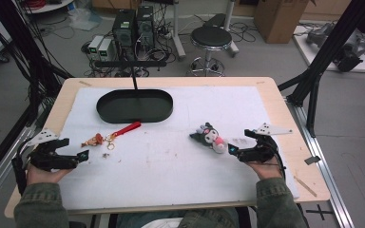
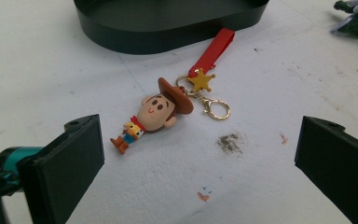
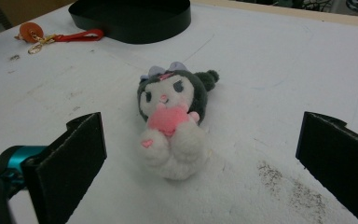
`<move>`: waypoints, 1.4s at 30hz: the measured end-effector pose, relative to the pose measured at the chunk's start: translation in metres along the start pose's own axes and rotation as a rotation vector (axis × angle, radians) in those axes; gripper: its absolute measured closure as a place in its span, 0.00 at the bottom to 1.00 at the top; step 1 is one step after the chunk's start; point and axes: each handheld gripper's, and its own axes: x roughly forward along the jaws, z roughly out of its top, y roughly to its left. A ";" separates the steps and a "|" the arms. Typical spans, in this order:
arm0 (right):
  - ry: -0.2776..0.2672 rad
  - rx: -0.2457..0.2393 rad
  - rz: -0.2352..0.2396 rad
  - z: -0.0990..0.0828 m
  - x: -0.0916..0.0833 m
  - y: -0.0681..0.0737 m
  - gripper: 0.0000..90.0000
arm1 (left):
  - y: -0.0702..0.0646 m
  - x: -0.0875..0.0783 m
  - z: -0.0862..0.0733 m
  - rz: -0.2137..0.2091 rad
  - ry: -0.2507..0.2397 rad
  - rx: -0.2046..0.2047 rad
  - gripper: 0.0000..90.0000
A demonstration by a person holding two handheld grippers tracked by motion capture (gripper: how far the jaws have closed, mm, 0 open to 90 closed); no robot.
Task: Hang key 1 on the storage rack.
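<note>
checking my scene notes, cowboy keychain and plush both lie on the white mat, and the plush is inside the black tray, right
Not quite. The plush lies on the white mat, outside the black tray, in front of the right tool. The high view shows it. The cowboy keychain is on the mat as stated.

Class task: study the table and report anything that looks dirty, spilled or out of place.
Two dark gritty smudges soil the white mat: one beside the cowboy keychain, one near the plush toy. Both toys lie outside the black tray.

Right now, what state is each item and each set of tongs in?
Left tongs: open, holding nothing.
Right tongs: open, holding nothing.
Cowboy keychain: lying flat, untouched.
Plush toy: lying on its back, untouched.
Black tray: upright, nothing in it.
</note>
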 end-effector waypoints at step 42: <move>0.036 0.009 -0.022 -0.004 0.008 0.001 0.01 | 0.003 0.051 0.034 -0.046 0.116 0.092 0.02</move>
